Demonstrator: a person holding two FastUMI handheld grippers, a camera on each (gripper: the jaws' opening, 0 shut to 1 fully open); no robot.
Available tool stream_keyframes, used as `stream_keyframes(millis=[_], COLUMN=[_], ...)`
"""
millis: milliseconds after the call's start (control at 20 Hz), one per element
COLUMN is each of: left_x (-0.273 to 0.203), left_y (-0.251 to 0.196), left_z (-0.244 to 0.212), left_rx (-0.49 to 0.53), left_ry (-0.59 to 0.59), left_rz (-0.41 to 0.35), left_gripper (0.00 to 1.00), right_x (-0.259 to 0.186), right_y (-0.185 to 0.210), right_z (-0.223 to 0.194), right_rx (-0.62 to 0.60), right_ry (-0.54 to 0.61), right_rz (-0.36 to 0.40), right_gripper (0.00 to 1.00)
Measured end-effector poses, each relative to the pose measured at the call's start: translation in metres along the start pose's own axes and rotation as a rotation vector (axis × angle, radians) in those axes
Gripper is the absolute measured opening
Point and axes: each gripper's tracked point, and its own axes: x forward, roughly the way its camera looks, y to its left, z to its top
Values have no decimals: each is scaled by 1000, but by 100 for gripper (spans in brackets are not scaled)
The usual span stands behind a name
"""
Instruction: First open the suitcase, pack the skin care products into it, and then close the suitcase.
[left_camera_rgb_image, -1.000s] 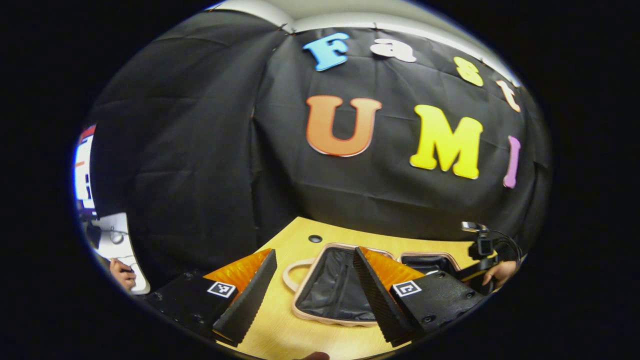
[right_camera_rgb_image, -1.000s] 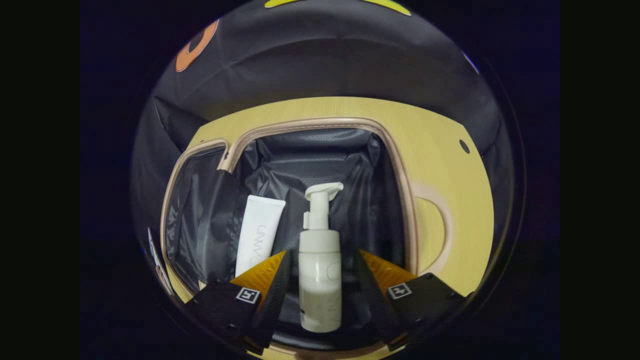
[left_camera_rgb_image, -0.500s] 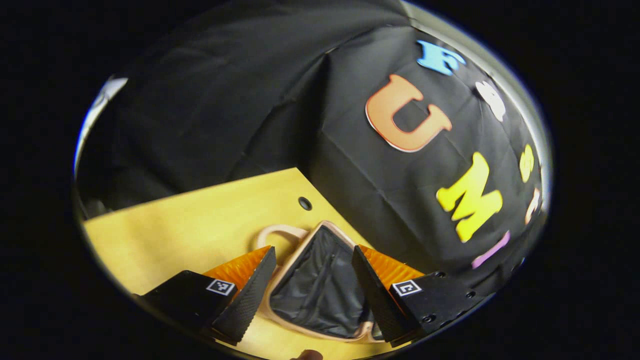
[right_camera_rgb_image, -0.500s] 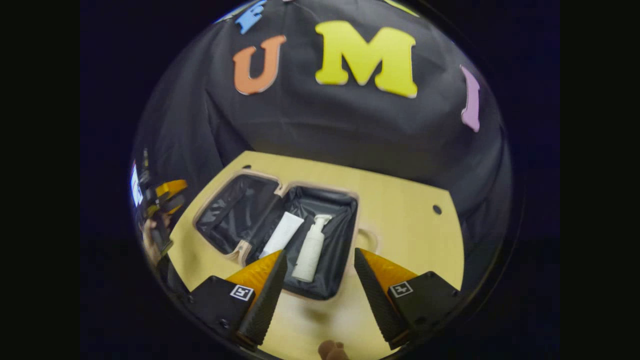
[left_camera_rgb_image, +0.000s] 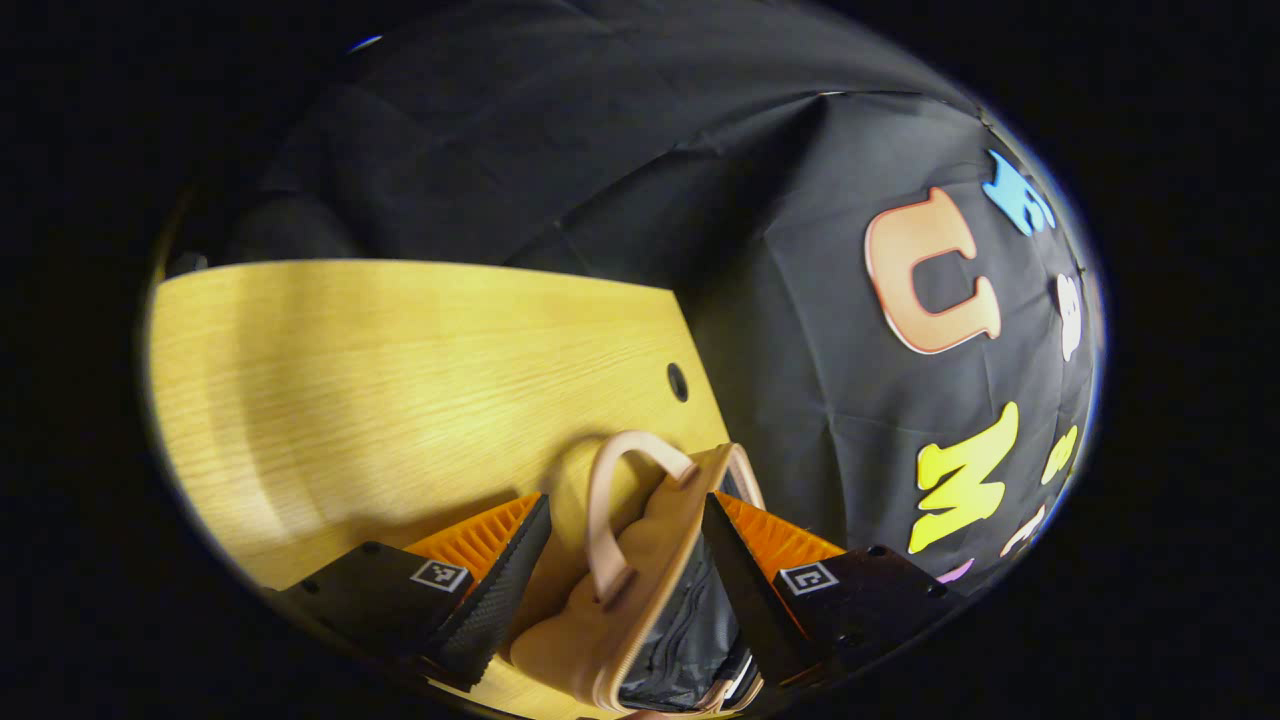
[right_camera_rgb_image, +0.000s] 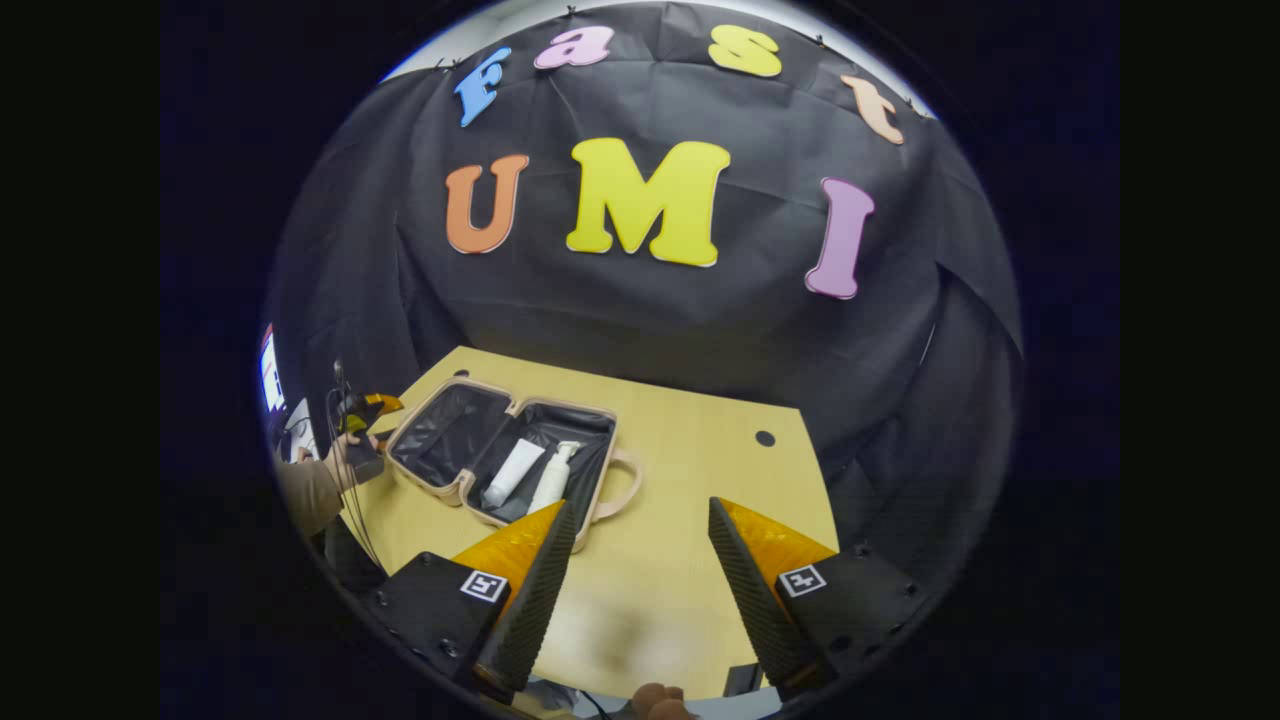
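Left gripper view is showing my left tongs (left_camera_rgb_image: 625, 540) with the fingers spread apart, and a half of the suitcase (left_camera_rgb_image: 640, 560) is sitting in the gap between them. That half is tilting up off the table (left_camera_rgb_image: 380, 380), so I am looking at its pale outer shell, its looped handle (left_camera_rgb_image: 610, 500) and a strip of dark lining at the rim. Whether either finger is touching the shell, I cannot tell. A small round hole (left_camera_rgb_image: 677, 381) is showing in the tabletop near the cloth wall (left_camera_rgb_image: 620, 180).

Right gripper view is showing my right tongs (right_camera_rgb_image: 640, 570) hanging wide apart above the table (right_camera_rgb_image: 690, 500), gripping nothing. The suitcase (right_camera_rgb_image: 505, 455) is lying well ahead of them and to the left, both halves spreading open. Inside the half nearer the handle (right_camera_rgb_image: 625, 485), a tube (right_camera_rgb_image: 512, 472) and a pump bottle (right_camera_rgb_image: 553, 478) are lying side by side on the dark lining. Beyond the far half, my other hand (right_camera_rgb_image: 340, 465) is holding the left tongs (right_camera_rgb_image: 365, 410) by the case's edge; at that size I cannot tell their state there.
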Motion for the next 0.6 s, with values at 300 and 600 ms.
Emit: stream_keyframes(millis=[300,600], left_x=[16,16], left_y=[13,7], left_z=[-6,-4], left_rx=[-119,-146], left_ry=[25,46], left_rz=[24,12], left_gripper=[49,9], right_x=[-17,-22], right_y=[-19,-39], right_z=[-10,-5], right_rx=[-35,-28], right_ry=[0,-40], right_rz=[-53,-98], right_gripper=[80,80])
